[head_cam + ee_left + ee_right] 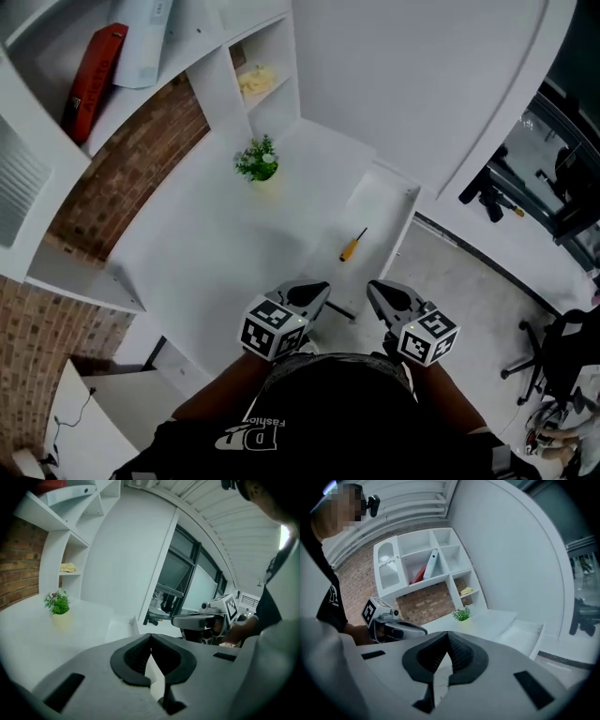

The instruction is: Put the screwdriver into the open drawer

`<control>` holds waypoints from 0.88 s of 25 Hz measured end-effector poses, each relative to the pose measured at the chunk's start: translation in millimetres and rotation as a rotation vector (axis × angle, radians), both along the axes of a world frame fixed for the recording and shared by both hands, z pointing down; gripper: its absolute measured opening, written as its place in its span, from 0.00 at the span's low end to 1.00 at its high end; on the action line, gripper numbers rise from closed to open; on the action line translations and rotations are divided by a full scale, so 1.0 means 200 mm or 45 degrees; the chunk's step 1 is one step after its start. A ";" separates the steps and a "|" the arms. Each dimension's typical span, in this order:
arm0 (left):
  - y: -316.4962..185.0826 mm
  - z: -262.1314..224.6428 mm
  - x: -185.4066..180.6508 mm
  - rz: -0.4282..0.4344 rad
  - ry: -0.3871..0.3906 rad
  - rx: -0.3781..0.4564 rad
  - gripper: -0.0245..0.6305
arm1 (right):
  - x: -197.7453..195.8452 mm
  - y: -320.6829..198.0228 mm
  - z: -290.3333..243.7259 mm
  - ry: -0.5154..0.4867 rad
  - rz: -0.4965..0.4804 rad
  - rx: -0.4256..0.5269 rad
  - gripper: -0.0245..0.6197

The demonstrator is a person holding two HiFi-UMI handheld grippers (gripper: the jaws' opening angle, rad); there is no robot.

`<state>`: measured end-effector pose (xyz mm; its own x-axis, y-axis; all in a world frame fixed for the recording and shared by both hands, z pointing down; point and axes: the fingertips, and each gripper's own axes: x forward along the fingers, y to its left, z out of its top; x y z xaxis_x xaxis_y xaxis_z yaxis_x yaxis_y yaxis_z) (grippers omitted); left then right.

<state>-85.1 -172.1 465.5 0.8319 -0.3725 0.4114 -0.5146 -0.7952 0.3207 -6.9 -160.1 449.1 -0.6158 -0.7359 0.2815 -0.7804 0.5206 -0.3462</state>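
Orange-handled, dark-shafted screwdriver (352, 245) lies in the drawer (380, 202); left gripper (322, 291) and right gripper (373, 288): jaws clenched, empty.

We hold both grippers low, close in front of our torso, side by side, near each other but apart. L gripper (317, 291): jaws together at the tips, nothing btwn them. R gripper (373, 289): same, closed & empty. Both point fwd & a bit down, tips angled slightly inward. L forearm (220, 389) & R forearm (452, 398) are bent in by the body.
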 end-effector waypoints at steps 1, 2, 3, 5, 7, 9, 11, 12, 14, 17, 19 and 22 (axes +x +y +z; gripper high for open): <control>0.03 -0.01 -0.01 -0.026 0.017 0.011 0.07 | -0.01 0.02 -0.01 0.014 -0.034 0.007 0.04; 0.06 -0.03 -0.01 -0.050 0.032 0.016 0.07 | -0.01 0.04 -0.02 0.025 -0.065 0.012 0.04; 0.10 -0.04 0.00 -0.071 0.045 0.018 0.07 | -0.01 0.07 -0.03 0.033 -0.092 0.013 0.04; 0.18 -0.06 0.03 -0.115 0.057 0.021 0.07 | 0.03 0.14 -0.04 0.048 -0.137 0.012 0.04; 0.25 -0.07 0.08 -0.172 0.071 0.021 0.07 | 0.09 0.22 -0.05 0.063 -0.173 0.012 0.04; 0.33 -0.08 0.15 -0.233 0.093 0.016 0.07 | 0.17 0.30 -0.05 0.069 -0.200 0.015 0.04; 0.43 -0.09 0.22 -0.277 0.108 0.022 0.07 | 0.24 0.40 -0.05 0.066 -0.226 0.019 0.04; 0.49 -0.09 0.26 -0.289 0.109 0.026 0.07 | 0.27 0.45 -0.05 0.064 -0.239 0.021 0.04; 0.62 -0.08 0.34 -0.307 0.103 0.025 0.07 | 0.34 0.55 -0.04 0.055 -0.264 0.022 0.04; 0.81 -0.06 0.42 -0.353 0.100 0.012 0.07 | 0.42 0.71 -0.02 0.036 -0.297 0.016 0.04; 0.92 -0.04 0.45 -0.398 0.099 0.006 0.07 | 0.46 0.81 0.00 0.024 -0.315 0.006 0.04; 1.05 -0.03 0.47 -0.454 0.088 0.003 0.07 | 0.51 0.92 0.03 0.001 -0.330 -0.020 0.04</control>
